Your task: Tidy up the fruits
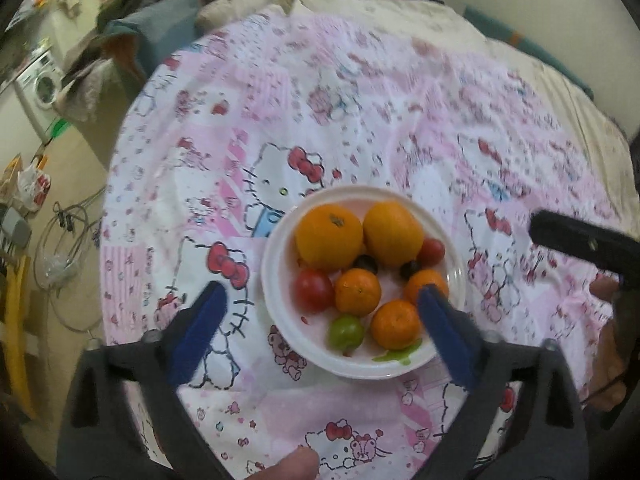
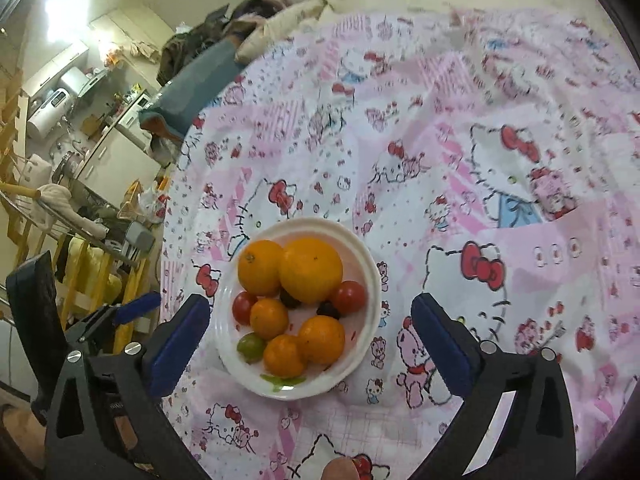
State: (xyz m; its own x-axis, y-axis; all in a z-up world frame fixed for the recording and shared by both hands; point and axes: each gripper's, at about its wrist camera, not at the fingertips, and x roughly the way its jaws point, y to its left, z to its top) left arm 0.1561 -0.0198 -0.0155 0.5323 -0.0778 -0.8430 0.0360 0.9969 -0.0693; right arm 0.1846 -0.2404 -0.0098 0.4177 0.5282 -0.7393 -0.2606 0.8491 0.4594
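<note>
1. Nearest to me, in my left hand, my left gripper (image 1: 322,312) hangs above the near edge of the bowl with its two blue-padded fingers (image 1: 200,330) spread as wide as they go, nothing between them but air.
2. In my right hand, my right gripper (image 2: 306,340) is just as wide, its two blue pads (image 2: 442,346) standing either side of the bowl from above and pressing on nothing.
3. Below both sits the one round white plastic bowl (image 1: 276,296), resting on the pink-and-white cartoon-cat printed cloth (image 1: 360,120).
4. At the bowl's near rim I count one small green round fruit (image 1: 346,332), beside a green smear on the white bottom.
5. Around the middle lie three small orange mandarins (image 1: 358,292), touching one another in a loose arc.
6. Two red cherry tomatoes (image 1: 314,290) sit at opposite sides of the bowl, one left, one right.
7. Two small dark round fruits (image 1: 365,263) are tucked between the mandarins and the big fruit.
8. Farthest in the bowl, two large yellow-orange oranges (image 1: 330,237) lie side by side, touching.
9. Beyond the cloth lies a rumpled cream blanket (image 1: 400,4).
</note>
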